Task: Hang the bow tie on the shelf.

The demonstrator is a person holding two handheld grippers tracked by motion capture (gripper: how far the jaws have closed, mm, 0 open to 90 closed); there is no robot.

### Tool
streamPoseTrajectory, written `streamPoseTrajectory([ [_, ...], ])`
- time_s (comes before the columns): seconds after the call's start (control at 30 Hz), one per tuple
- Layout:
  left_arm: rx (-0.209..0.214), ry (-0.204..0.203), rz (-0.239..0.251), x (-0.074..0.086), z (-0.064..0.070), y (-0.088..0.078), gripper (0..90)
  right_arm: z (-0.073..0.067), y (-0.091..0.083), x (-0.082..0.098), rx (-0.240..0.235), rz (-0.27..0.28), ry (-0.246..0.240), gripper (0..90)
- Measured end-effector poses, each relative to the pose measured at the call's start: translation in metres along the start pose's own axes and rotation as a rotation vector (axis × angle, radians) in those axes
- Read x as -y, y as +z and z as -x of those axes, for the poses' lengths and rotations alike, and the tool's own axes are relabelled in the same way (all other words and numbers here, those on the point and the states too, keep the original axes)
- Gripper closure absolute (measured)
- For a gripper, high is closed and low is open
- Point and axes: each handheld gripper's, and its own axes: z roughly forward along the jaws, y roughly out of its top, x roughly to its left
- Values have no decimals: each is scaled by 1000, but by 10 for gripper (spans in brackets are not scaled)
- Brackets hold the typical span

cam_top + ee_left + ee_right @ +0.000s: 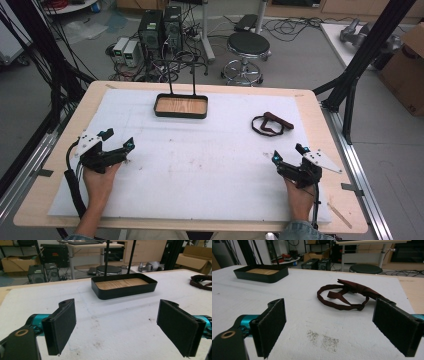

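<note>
table: pale wooden top [310, 107] covered by a white mat [200, 160] with faint dark smudges
tray: black tray [180, 106] with a wood floor and two thin upright rods, at the far middle of the mat
strap: dark red strap [271, 123], looped, far right on the mat
left gripper [119, 140]: near left of the mat, in a hand, jaws apart with nothing between them
right gripper [287, 153]: near right, in a hand, jaws apart with nothing between them, nearer the strap than the tray
beyond the table: round stool [248, 46], computer towers [161, 29], cables on the floor
</note>
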Motion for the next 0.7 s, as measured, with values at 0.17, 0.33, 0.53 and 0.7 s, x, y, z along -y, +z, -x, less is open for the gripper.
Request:
streamPoseTrajectory([
  [0.17,-4,3,1,0,0,0,162,0,0,0,-2,-1,-3,107],
  [0.33,-3,0,-1,0,0,0,162,0,0,0,-1,-2,-4,108],
  [0.53,-1,-2,2,1,0,-1,162,-1,0,0,2,-7,-2,107],
  [0.7,-2,-3,4,1,0,0,163,-1,0,0,3,-8,-1,108],
])
